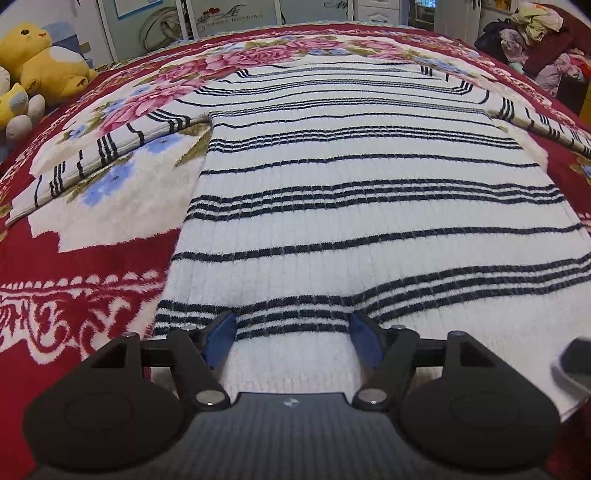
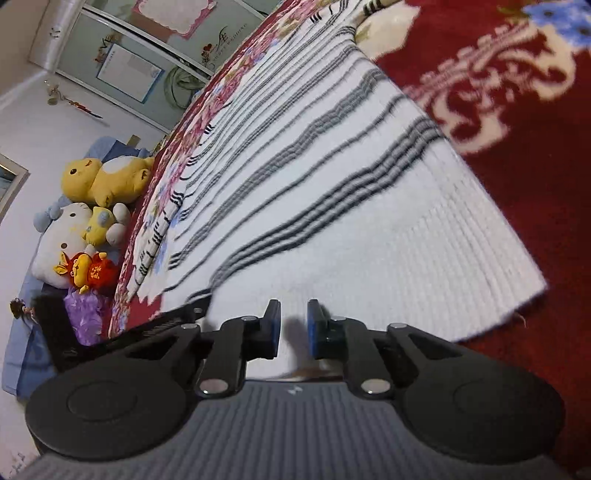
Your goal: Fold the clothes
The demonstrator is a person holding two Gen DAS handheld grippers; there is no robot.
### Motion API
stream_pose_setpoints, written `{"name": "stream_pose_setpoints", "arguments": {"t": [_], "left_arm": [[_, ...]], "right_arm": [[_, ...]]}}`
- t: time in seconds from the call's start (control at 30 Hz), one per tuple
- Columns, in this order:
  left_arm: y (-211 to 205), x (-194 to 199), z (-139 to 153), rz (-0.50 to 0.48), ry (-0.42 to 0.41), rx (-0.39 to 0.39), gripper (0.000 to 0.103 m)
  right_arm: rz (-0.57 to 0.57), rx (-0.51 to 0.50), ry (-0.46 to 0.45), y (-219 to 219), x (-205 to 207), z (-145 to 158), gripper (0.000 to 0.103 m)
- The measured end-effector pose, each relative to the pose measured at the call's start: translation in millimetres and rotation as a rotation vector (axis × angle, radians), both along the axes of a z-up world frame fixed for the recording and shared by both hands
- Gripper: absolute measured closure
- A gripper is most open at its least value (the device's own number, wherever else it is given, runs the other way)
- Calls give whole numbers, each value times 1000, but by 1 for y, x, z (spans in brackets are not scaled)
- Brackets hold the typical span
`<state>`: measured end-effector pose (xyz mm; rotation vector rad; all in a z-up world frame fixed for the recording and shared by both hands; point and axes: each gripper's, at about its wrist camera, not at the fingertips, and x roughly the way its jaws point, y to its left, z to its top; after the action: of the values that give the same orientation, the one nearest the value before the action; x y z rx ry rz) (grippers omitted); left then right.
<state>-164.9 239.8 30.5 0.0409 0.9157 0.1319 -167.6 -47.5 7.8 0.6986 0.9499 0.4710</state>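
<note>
One ribbed white sweater (image 1: 351,206) with dark stripes lies flat on the bed's plush red floral blanket (image 1: 74,266). At its hem, the left hand-held gripper (image 1: 291,332) is spread wide and the right hand-held gripper (image 2: 293,328) is narrowly parted; both are empty.

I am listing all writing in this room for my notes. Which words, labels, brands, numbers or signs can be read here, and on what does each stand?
"SWEET WEDDING", faintly: wardrobe door decal.
Small red plush toy: yellow characters, too small to read.
Blue-framed poster: text too blurred.
Striped sweater: no writing.
</note>
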Motion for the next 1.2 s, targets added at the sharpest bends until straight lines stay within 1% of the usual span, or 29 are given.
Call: {"name": "stream_pose_setpoints", "arguments": {"t": [0.07,0.1,0.13,0.17,0.2,0.23,0.3,0.43,0.5,0.57,0.6,0.63,0.7,0.73,0.77,0.8,0.87,0.9,0.93,0.97,1.13,1.2], "left_arm": [[0,-2,-1,-1,-10,1,29],[0,-3,-1,-4,-16,2,29],[0,-4,-2,-6,-23,2,29],[1,-5,-2,-7,-28,3,29],[1,-6,-2,-8,-33,4,29],[1,-6,-2,-9,-38,5,29],[3,-8,-2,-6,-49,-11,29],[12,-13,3,27,-56,-72,30],[13,-22,12,58,-79,-115,31],[12,-34,20,73,-113,-158,32],[9,-39,21,55,-124,-170,32],[5,-40,19,27,-110,-168,32],[-5,-39,6,-22,-38,-118,31],[-10,-41,2,-43,-28,-84,30],[-15,-44,2,-51,-40,-55,30],[-17,-44,2,-43,-40,-48,30],[-19,-43,4,-11,-25,-62,30],[-20,-43,5,0,-17,-65,30],[-22,-44,7,6,-10,-65,30],[-26,-46,9,1,-8,-79,31],[-50,-61,22,-75,-19,-219,31],[-68,-65,23,-108,-8,-233,31]], "right_arm": [[7,-18,-40,1,-4,13,78],[12,-30,-59,1,-6,16,69],[15,-44,-50,1,-7,13,63],[14,-61,-23,2,-7,4,62],[10,-69,-2,2,-8,-3,64],[0,-58,1,0,-10,-4,67],[-21,-35,8,-3,-15,-7,69],[-60,-8,17,-13,-21,-5,68],[-80,3,21,-19,-23,-4,66],[-99,14,26,-24,-26,-2,63],[-109,20,28,-27,-27,-1,60],[-118,28,31,-30,-28,-2,62],[-132,57,48,-35,-31,-9,69],[-139,72,56,-37,-32,-12,68],[-145,86,60,-40,-34,-15,68],[-149,96,55,-41,-36,-14,68],[-158,117,45,-43,-41,-12,65],[-162,128,40,-44,-43,-12,60],[-166,138,35,-45,-46,-11,57],[-170,148,30,-46,-48,-10,57],[-192,201,5,-51,-60,-7,57],[-200,222,-5,-53,-64,-6,57]]}}
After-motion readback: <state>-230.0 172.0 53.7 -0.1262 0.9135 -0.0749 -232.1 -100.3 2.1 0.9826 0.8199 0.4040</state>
